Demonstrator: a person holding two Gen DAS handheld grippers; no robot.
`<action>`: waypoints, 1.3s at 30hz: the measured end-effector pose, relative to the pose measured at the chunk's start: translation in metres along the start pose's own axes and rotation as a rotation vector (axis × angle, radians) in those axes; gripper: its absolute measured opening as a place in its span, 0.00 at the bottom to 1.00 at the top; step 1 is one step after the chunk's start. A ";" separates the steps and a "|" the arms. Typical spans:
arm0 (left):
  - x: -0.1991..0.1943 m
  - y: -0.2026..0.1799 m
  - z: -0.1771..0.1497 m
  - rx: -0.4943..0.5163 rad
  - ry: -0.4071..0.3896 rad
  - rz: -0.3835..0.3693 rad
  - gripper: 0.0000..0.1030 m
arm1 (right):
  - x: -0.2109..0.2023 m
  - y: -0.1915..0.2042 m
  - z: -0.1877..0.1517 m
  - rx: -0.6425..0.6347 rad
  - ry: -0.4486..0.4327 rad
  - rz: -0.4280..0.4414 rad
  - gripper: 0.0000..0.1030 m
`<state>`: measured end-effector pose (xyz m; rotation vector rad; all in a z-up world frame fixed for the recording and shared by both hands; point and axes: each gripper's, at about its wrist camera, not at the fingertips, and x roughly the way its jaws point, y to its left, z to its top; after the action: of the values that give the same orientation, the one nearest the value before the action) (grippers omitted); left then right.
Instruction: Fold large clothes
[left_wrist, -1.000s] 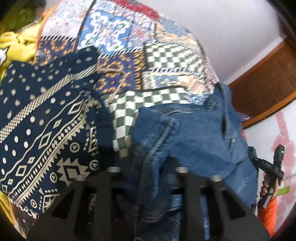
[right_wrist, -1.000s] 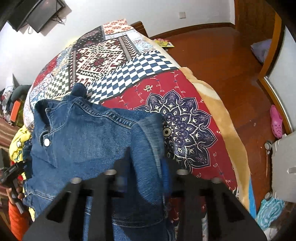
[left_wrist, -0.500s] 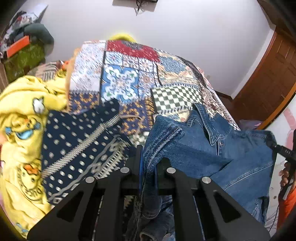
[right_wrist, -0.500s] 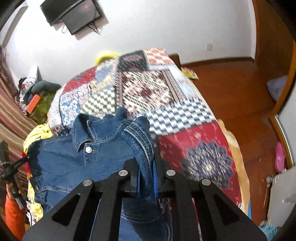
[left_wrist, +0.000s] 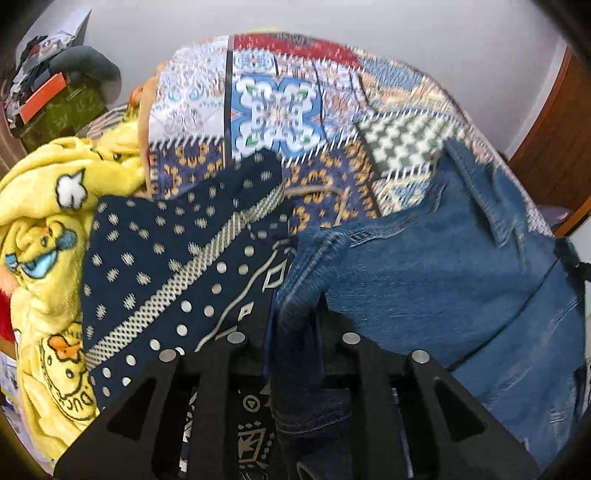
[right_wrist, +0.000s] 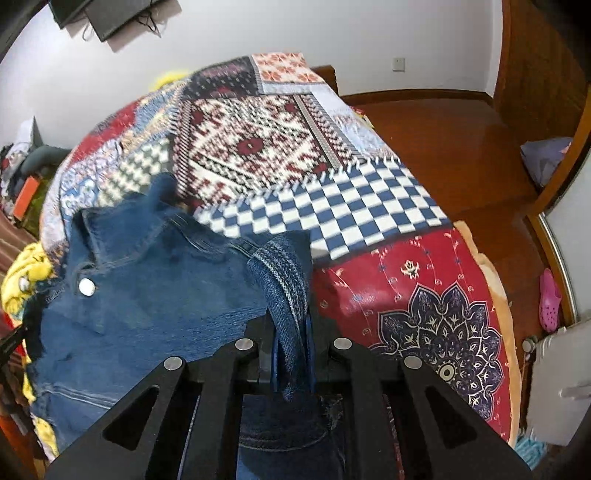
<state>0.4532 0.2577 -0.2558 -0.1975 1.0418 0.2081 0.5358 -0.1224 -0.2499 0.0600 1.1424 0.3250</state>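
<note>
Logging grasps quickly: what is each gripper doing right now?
Left gripper: shut on the denim jacket.
Right gripper: shut on the denim jacket's cuff.

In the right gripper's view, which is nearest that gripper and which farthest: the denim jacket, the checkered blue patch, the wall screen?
1. Denim jacket: clamped in the right gripper.
2. Checkered blue patch: on the bed, just beyond.
3. Wall screen: far, upper left.

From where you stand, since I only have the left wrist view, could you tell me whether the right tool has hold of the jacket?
Observer: Yes, the right tool is shut on a cuff of the denim jacket.
Operator: Thanks. What lies beyond that cuff?
Observer: The bedspread, blue-and-white checks there, with a red patch nearer.
Operator: Anything on the floor that side?
Observer: A pink clog by the wall.
</note>
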 end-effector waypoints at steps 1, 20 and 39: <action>0.003 0.000 -0.002 -0.001 0.003 0.005 0.19 | 0.002 0.000 -0.001 -0.011 0.002 -0.009 0.12; -0.153 -0.040 -0.028 0.157 -0.181 -0.001 0.45 | -0.139 0.045 -0.041 -0.222 -0.204 -0.078 0.44; -0.236 -0.030 -0.170 0.082 -0.191 -0.094 0.98 | -0.228 0.037 -0.162 -0.263 -0.264 -0.025 0.99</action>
<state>0.2044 0.1663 -0.1320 -0.1485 0.8471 0.0967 0.2967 -0.1714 -0.1089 -0.1398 0.8312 0.4295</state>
